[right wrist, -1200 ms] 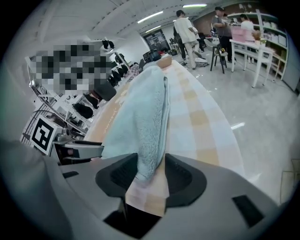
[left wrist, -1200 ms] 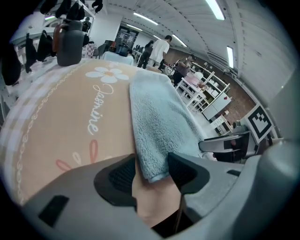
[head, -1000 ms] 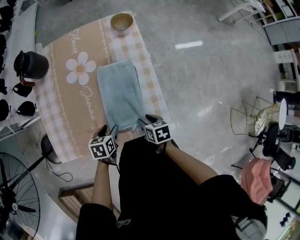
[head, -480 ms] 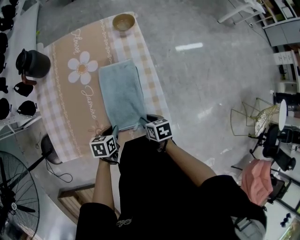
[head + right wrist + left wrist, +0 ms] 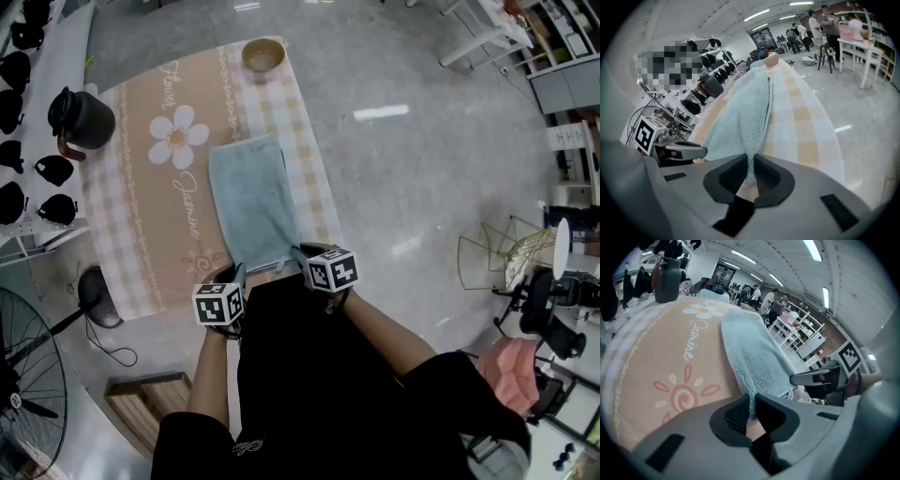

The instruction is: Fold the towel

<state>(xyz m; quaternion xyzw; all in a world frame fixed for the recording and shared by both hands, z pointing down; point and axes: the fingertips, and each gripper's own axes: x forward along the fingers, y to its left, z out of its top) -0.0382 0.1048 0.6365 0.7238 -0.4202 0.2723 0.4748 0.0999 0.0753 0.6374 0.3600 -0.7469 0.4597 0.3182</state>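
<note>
The towel (image 5: 251, 202), pale blue and fluffy, was laid flat on a peach tablecloth (image 5: 141, 216), lengthwise away from the person, with its near edge at the table's near side. It was judged soft, light and limp, not slippery or fragile, and likely to sag unless taken at the corners. The near-left corner was pinched in the left gripper (image 5: 752, 408) and the near-right corner in the right gripper (image 5: 751, 171). Both sets of jaws had just been closing, and terry cloth was seen pressed between the pads. The cloth was printed with a daisy and checked borders. A small bowl (image 5: 263, 54) was set at the far end and a black kettle (image 5: 82, 119) at far left. A grey polished floor (image 5: 422, 141), a fan (image 5: 28, 394) and shelving were noted around.
</note>
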